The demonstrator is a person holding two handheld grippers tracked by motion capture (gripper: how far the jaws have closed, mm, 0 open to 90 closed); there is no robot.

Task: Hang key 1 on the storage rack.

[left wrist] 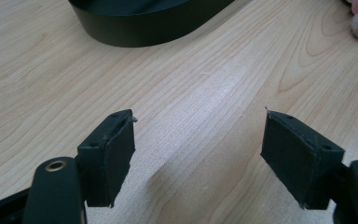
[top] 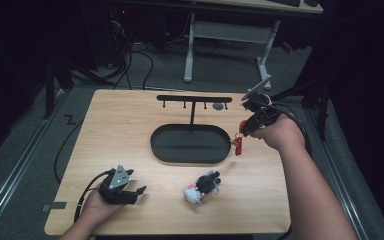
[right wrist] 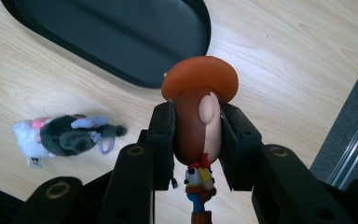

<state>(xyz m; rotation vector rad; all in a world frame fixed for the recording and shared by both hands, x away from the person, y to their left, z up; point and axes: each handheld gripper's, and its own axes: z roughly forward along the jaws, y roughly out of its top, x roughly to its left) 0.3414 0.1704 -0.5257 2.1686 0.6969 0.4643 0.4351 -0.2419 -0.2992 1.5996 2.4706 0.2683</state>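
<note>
While the right gripper (right wrist: 196,140) pinches the cowboy figure (right wrist: 198,130) by its head, jaws pressed on both sides of it, the body dangles free below, so the figure could swing or twist out if the hand moves fast; the head looks smooth and rounded, so I'd rate the hold as marginal. In the high view the figure (top: 238,145) hangs just off the right end of the black oval tray (top: 190,155), above the table (top: 130,125), below the right gripper (top: 247,127). The likely target is one of the hooks on the black T-bar rack (top: 194,99) standing in the tray; I can't see a loop on the figure, so a missed hook is the main risk. Its long axis runs roughly vertical, hat end up by the jaws, feet down toward the table. The left gripper (left wrist: 198,154) is spread wide, holding nothing, resting low at the near-left of the table. A plush keychain toy (top: 201,186) lies on the table near the front edge, well apart from both grippers.
</note>
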